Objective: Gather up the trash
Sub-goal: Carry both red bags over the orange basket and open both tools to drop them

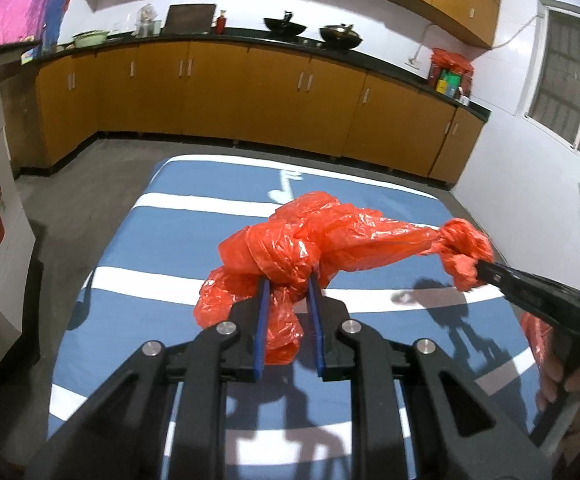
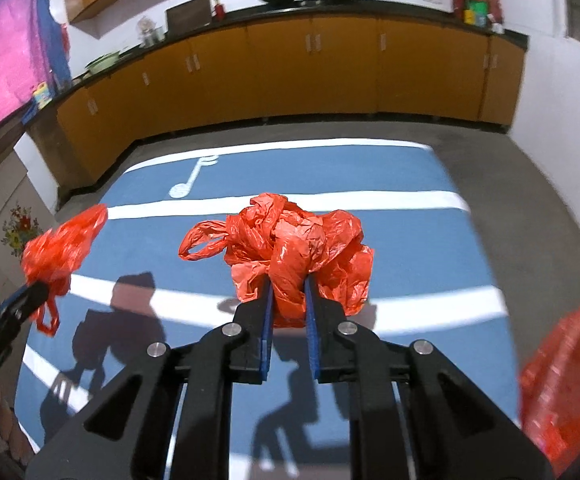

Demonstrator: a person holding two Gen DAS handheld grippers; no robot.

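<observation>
Two grippers work over a blue cloth with white stripes (image 1: 162, 256), and both are clamped on the same red plastic bag (image 1: 330, 236). In the left wrist view the left gripper (image 1: 289, 280) has its blue pads (image 1: 264, 300) pinched on a twisted, knotted neck of the bag, with a loose tail hanging between the fingers toward the camera. From that knot the film runs away to the far right, where the right gripper (image 1: 475, 270) pinches another crumpled end. In its own view the right gripper (image 2: 288, 286) is closed narrow on a bunched wad of the same film (image 2: 290, 248), one carrying loop sticking out to the left of the wad.

The bag is thin, glossy, wrinkled and orange-red, held up off the cloth; its shadow falls on the stripes beneath. Whether anything is inside it cannot be told.

One white music note (image 2: 190, 178) is printed on the cloth beyond the bag. Behind that, a counter (image 1: 250, 40) carries two dark woks (image 1: 340, 36), one green basin (image 1: 90, 38) and one red bottle (image 1: 220, 24). One more red bag (image 1: 450, 70), holding coloured boxes, sits at the counter's right end.
</observation>
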